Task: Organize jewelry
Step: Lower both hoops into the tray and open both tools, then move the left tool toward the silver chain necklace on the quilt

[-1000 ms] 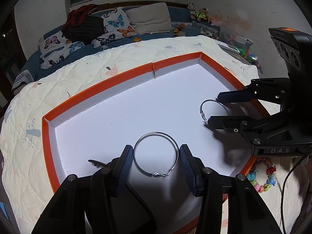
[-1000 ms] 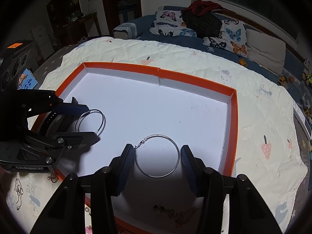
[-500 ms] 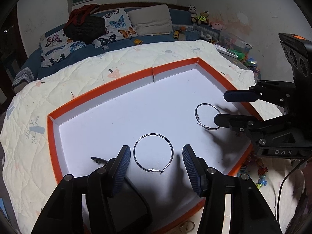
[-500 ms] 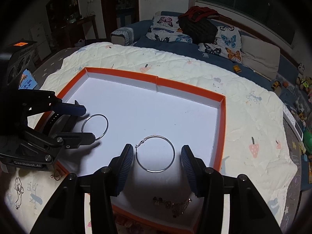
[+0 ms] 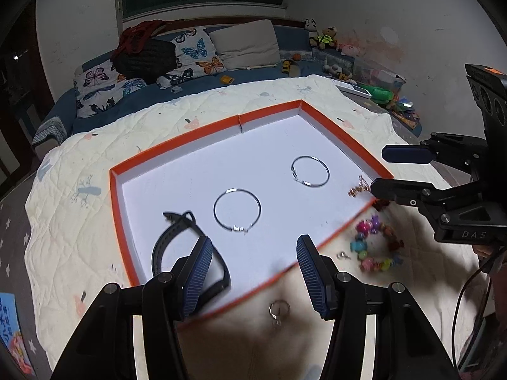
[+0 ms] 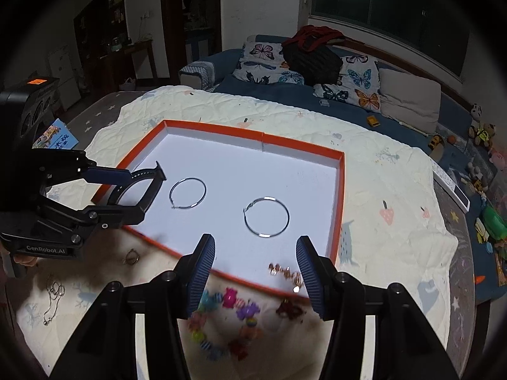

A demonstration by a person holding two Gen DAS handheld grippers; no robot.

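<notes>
An orange-rimmed white tray (image 5: 177, 146) (image 6: 221, 130) lies on a quilted bed cover. Two silver hoops rest flat in it: one (image 5: 237, 209) (image 6: 187, 193) ahead of my left gripper, the other (image 5: 310, 171) (image 6: 266, 217) ahead of my right. A black band (image 5: 177, 243) (image 6: 149, 183) lies at the tray's left side. A gold chain (image 5: 358, 188) (image 6: 286, 272) sits by the near rim. My left gripper (image 5: 253, 269) (image 6: 136, 194) and right gripper (image 6: 255, 262) (image 5: 385, 171) hover over the near rim, both open and empty.
Outside the tray on the quilt lie a colourful bead bracelet (image 5: 377, 243) (image 6: 221, 316), a small ring (image 5: 279, 308) (image 6: 131, 256) and a thin necklace (image 6: 54, 294). A sofa with butterfly cushions (image 5: 190, 53) stands behind, with toys (image 6: 488, 218) along the floor to the right.
Both grippers have drawn back and upward from the hoops, which stay flat in the tray. The tray's near rim and the jewellery on the quilt have come into view.
</notes>
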